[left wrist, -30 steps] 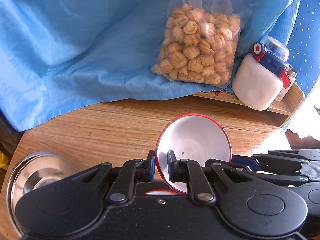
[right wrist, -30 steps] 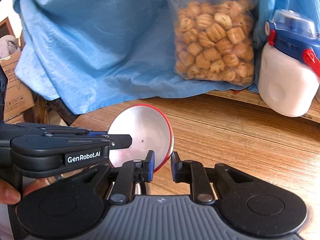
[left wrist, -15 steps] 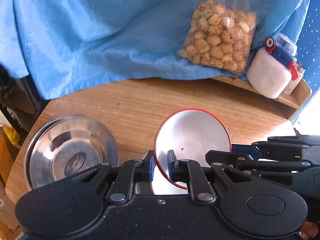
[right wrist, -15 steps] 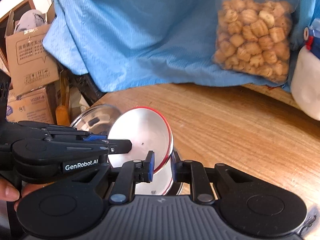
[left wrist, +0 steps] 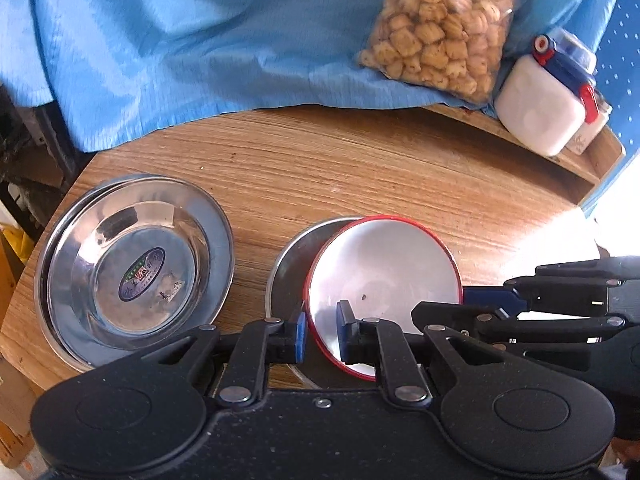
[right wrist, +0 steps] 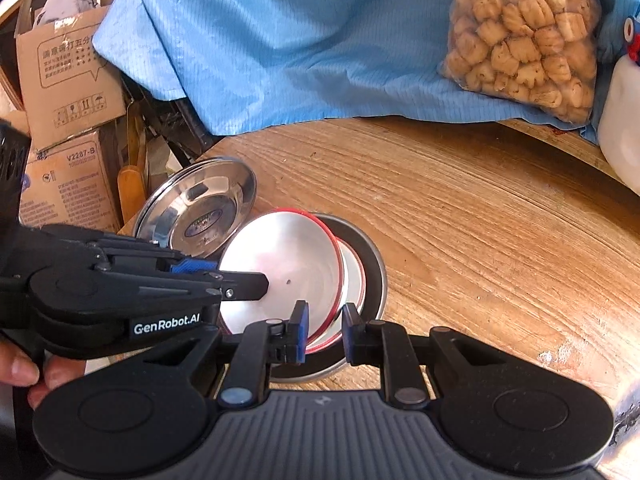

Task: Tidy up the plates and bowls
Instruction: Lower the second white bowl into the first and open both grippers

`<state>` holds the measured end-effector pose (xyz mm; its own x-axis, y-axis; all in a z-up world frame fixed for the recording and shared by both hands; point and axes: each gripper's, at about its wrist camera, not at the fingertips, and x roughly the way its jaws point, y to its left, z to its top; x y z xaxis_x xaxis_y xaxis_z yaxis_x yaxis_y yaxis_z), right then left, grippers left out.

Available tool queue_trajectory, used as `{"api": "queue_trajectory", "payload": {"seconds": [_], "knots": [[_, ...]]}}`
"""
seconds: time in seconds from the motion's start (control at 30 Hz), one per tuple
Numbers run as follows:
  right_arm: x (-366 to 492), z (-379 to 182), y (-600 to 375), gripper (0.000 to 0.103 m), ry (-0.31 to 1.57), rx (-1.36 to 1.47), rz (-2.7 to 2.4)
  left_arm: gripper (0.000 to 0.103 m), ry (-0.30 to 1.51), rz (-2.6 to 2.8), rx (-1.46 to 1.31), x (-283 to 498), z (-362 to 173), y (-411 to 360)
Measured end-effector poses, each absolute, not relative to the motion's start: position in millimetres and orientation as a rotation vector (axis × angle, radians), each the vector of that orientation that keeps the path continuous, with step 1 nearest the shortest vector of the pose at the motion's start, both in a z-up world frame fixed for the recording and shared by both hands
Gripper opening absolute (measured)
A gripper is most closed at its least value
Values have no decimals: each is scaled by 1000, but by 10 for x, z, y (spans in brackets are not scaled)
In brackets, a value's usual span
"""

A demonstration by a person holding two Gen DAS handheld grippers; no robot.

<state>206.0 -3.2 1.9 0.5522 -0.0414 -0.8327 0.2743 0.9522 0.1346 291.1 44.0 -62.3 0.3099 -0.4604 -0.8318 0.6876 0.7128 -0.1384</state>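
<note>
A red-rimmed steel bowl (left wrist: pixel 380 276) is held tilted above a steel plate (left wrist: pixel 292 256) on the wooden table. My left gripper (left wrist: pixel 321 330) is shut on the bowl's near rim. My right gripper (right wrist: pixel 324 332) is shut on the bowl's (right wrist: pixel 288 272) opposite rim; a second red-rimmed bowl (right wrist: pixel 354 280) lies under it on the plate (right wrist: pixel 372 264). A stack of shiny steel plates (left wrist: pixel 132 264) with a sticker sits at the table's left end, also in the right wrist view (right wrist: pixel 200 204).
A blue cloth (left wrist: pixel 200 40) drapes the back. A bag of biscuits (left wrist: pixel 440 32) and a white jar with a blue lid (left wrist: pixel 544 100) stand at the back right. Cardboard boxes (right wrist: pixel 68 92) stand beyond the table's left edge.
Both grippers lifted and pulled back with the bowl, then lowered it towards the plate. The plate stack and the plate under the bowl came into view.
</note>
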Motion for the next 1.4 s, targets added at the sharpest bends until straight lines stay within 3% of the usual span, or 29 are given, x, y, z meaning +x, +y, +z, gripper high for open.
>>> {"api": "queue_trajectory", "payload": {"seconds": [0.77,1.07,1.23,1.4], "knots": [[2091,28,-70,21,974,249,-157,20,1014,-746,293,2924,-641,364],[2051,41,-80,28,953,262,-165,25,1002,-742,319,2924,-607,323],[2028,61,-73,29,933,264,-165,44,981,-717,316,2931,-556,337],[1975,112,-152,54,893,286,-206,67,959,-661,289,2967,-477,379]]}}
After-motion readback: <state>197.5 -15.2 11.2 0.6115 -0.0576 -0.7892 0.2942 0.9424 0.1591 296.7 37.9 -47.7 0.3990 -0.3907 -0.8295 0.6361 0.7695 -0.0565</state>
